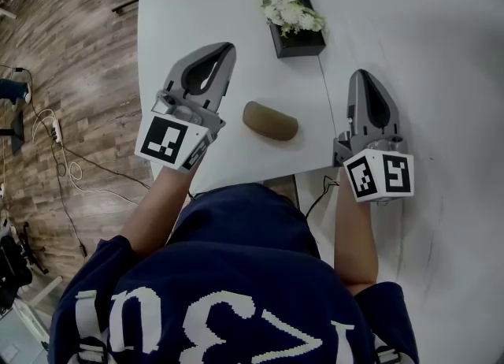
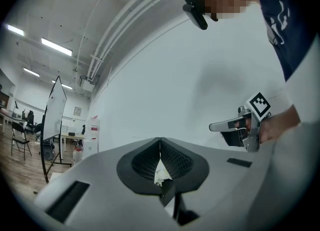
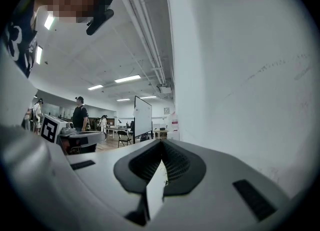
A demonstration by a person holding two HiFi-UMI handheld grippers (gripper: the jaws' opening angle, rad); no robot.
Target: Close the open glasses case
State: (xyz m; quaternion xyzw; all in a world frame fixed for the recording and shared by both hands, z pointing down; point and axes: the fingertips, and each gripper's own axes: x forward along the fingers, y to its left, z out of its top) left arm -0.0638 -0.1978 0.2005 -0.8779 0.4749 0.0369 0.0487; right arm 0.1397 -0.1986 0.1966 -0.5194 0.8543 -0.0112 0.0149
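Note:
A brown glasses case point(image 1: 270, 120) lies on the white table point(image 1: 441, 55) with its lid down, near the front edge. My left gripper point(image 1: 229, 46) hovers to its left, jaws together and holding nothing. My right gripper point(image 1: 359, 73) hovers to its right, also shut and empty. Neither touches the case. In the left gripper view the left gripper point(image 2: 160, 139) points level into the room, jaws meeting at the tip, with the right gripper point(image 2: 235, 125) showing at the right. The right gripper view shows the right gripper point(image 3: 161, 141) the same way, and the left gripper point(image 3: 75, 136) at its left. Neither gripper view shows the case.
A black planter with white flowers point(image 1: 293, 16) stands behind the case. A seam point(image 1: 327, 94) runs across the table from the planter toward the front edge. Wooden floor with cables point(image 1: 59, 157) lies left of the table. People and a whiteboard point(image 3: 142, 116) are far off.

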